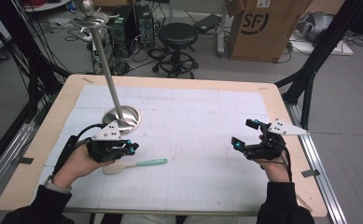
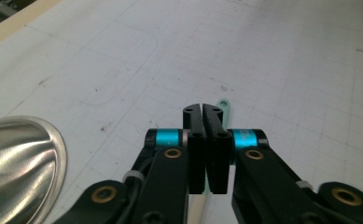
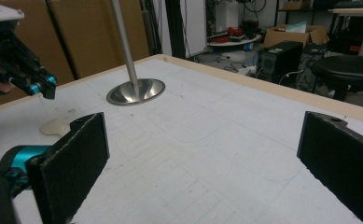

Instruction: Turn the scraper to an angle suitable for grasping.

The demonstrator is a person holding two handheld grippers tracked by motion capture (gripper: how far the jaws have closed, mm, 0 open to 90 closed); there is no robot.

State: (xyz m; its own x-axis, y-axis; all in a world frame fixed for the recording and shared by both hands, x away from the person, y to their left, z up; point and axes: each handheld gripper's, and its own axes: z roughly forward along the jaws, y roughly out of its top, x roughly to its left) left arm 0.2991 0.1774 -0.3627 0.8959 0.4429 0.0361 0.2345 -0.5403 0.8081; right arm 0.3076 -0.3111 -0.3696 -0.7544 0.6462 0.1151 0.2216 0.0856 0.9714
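Note:
A spoon (image 1: 137, 164) with a cream bowl and a mint-green handle lies flat on the white gridded mat (image 1: 193, 121), front left. My left gripper (image 1: 133, 148) hovers just over its bowl end with the jaws pressed together. In the left gripper view the green handle tip (image 2: 224, 105) pokes out beyond the shut pads (image 2: 198, 140), and the spoon runs underneath them. My right gripper (image 1: 242, 133) is held at the right side of the mat, open wide with nothing between its pads (image 3: 83, 154). From there I see the left gripper (image 3: 44, 88) and the spoon's bowl (image 3: 55, 127).
A steel stand with a round base (image 1: 122, 117) and a tall pole (image 1: 105, 60) rises just behind my left gripper; its base (image 2: 16, 163) is close at left. Beyond the wooden table edge (image 1: 170, 81) are a black stool (image 1: 178, 35), a cardboard box (image 1: 263, 28) and computer towers (image 1: 123, 23).

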